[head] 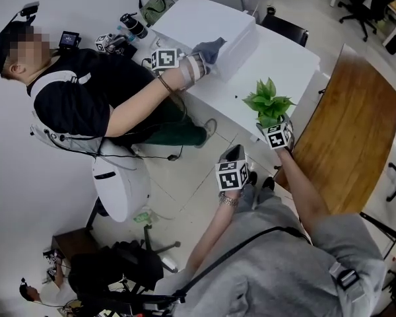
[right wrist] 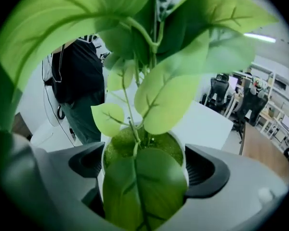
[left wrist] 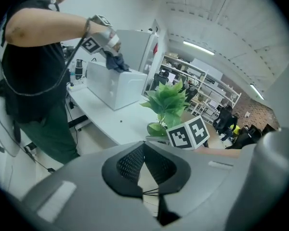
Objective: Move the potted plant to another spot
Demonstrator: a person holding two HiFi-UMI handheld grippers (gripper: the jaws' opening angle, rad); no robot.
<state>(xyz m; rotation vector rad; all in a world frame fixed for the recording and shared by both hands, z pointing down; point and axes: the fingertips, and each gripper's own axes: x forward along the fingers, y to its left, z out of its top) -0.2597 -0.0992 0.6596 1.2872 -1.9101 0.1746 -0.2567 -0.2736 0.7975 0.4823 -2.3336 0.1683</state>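
Note:
The potted plant (head: 268, 101), green leaves in a small white pot, is at the near corner of the white table (head: 277, 58). My right gripper (head: 272, 123) reaches it from below in the head view. In the right gripper view the pot (right wrist: 120, 148) fills the space between the jaws, and both pads lie against its rim; my right gripper (right wrist: 144, 163) is shut on it. Leaves hide the pot's base, so I cannot tell whether it rests on the table. My left gripper (head: 234, 153) hangs over the floor beside the table, its tips (left wrist: 143, 146) together and holding nothing.
A person in a black shirt (head: 86, 98) sits at the table's far side, wiping a large white box (head: 204, 22) with a cloth held in a gripper (head: 185, 61). A wooden table (head: 350, 131) stands to the right. A white chair (head: 122, 183) is on the floor at left.

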